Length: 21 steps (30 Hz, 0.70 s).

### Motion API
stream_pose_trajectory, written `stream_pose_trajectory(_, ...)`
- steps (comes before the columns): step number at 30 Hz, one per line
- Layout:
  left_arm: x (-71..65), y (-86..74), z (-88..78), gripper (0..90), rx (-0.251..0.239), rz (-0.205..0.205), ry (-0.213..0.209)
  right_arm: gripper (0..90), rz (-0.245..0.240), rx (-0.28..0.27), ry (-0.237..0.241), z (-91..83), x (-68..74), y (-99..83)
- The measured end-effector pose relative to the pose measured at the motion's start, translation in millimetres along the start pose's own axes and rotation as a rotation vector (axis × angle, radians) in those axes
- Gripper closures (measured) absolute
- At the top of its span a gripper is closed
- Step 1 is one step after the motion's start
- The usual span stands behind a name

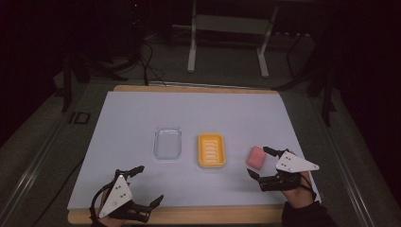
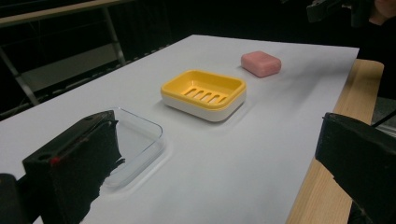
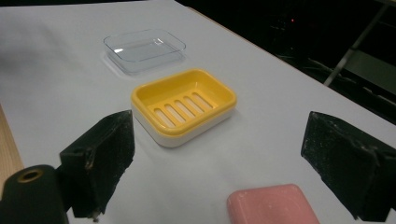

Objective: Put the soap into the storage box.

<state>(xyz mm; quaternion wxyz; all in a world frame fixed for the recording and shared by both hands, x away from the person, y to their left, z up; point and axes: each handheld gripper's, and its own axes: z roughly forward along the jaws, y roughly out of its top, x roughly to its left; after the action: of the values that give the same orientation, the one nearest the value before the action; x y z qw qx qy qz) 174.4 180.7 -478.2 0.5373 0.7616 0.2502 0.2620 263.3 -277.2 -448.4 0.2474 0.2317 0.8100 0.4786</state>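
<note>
Right gripper: jaws stood wide apart, empty, just right of the pink soap.
Pink soap: lay flat on the white sheet, just right of the yellow dish; long axis ran away from the person.
Left gripper: jaws apart, empty, near the clear lid, left of the dish.

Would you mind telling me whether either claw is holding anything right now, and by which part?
Nothing is held. The right claw is open beside the pink soap, not touching it, and the left claw is open over bare table.
</note>
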Motion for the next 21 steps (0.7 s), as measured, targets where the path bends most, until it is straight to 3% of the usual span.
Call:
stream_pose_trajectory(5,-0.2,0.0,-0.1,0.4,-0.001,0.001,0.0,9.9,0.014,0.0,0.008,0.0,-2.3,0.6)
stream_pose_trajectory(12,-0.5,0.0,-0.6,0.4,0.002,0.004,0.001,9.8,0.009,0.056,0.047,7.8,-1.5,1.1)
stream_pose_trajectory(21,-2.0,0.4,0.9,0.4,0.007,0.01,-0.005,14.3,0.07,0.127,-0.019,15.3,-8.7,-1.1)
